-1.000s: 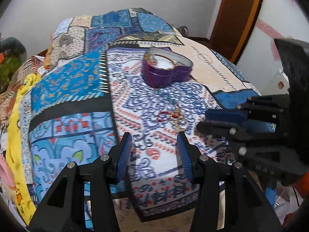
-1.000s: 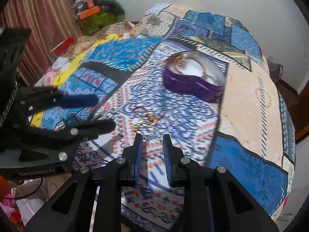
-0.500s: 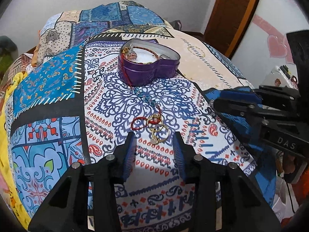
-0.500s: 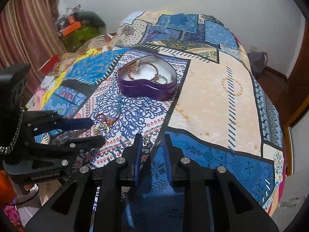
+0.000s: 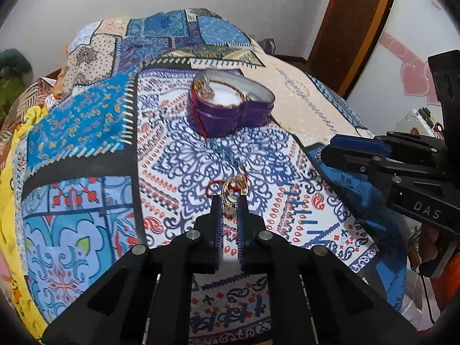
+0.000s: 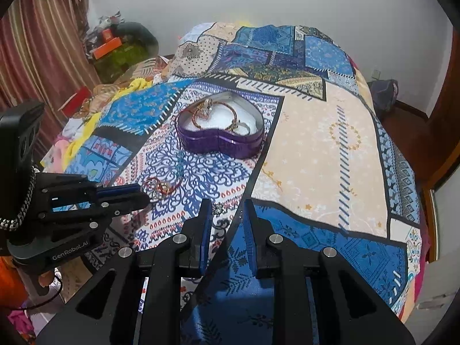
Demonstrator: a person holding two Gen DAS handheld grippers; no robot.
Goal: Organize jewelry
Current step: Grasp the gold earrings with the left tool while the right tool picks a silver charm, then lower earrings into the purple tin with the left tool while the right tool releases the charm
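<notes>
A purple heart-shaped tin (image 5: 230, 109) stands open on the patchwork bedspread, with bracelets and rings inside; it also shows in the right wrist view (image 6: 220, 132). My left gripper (image 5: 230, 204) is shut on gold rings (image 5: 231, 194) tangled with a red thread (image 5: 214, 185), low over the spread in front of the tin. In the right wrist view its tips (image 6: 143, 194) meet the rings (image 6: 156, 187). My right gripper (image 6: 227, 210) is open and empty, right of the rings. A small silver piece (image 6: 218, 208) lies by its left finger.
The bedspread (image 6: 316, 149) covers a bed that drops off at the front and right. A wooden door (image 5: 353, 26) stands at the back right. Curtains (image 6: 43, 57) and clutter are at the far left. A dark bag (image 6: 383, 93) sits on the floor.
My left gripper moved forward to the gold rings and closed on them. My right gripper swung away to the right and opened a little wider.
</notes>
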